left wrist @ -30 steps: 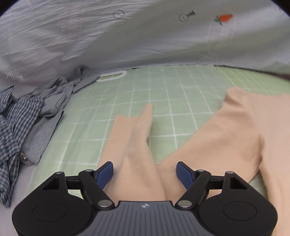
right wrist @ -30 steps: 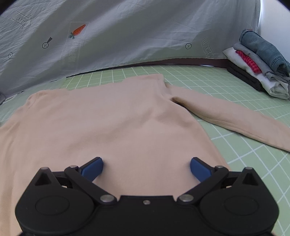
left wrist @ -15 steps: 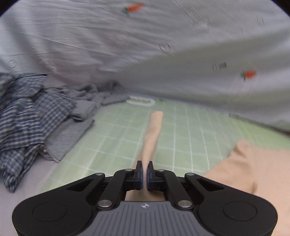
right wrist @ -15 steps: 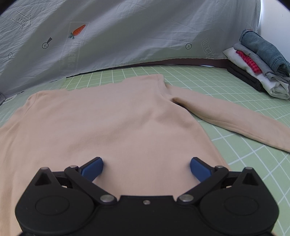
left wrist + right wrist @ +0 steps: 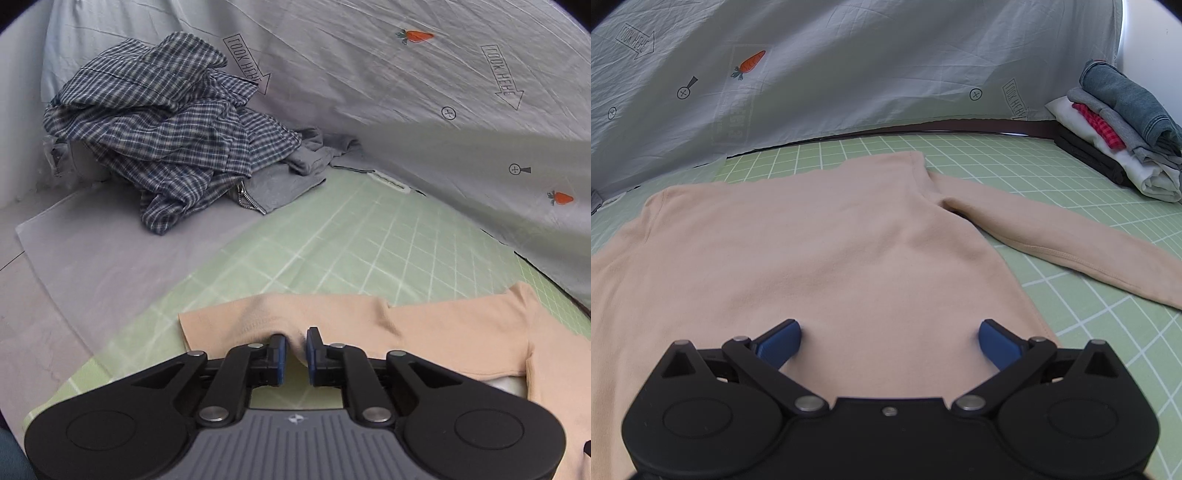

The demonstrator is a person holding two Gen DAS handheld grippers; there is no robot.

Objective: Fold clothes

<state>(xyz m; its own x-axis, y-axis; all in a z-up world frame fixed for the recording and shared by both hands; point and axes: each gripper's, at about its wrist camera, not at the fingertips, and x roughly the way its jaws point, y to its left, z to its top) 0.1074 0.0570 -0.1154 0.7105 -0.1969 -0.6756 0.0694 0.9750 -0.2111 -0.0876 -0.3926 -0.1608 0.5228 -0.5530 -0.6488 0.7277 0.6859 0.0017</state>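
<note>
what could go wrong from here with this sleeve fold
1. The left gripper has only a small bunch of the sleeve between its pads, and its jaws have just been opening, so the cloth may slip out before the fold is laid.
2. The right gripper hovers open over the sweater without pinning it, so a pull on the sleeve may drag or wrinkle the body.
3. The sleeve is already creased and may fold crooked.

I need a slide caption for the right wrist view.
Open right gripper over the peach sweater on the green grid mat.
</note>
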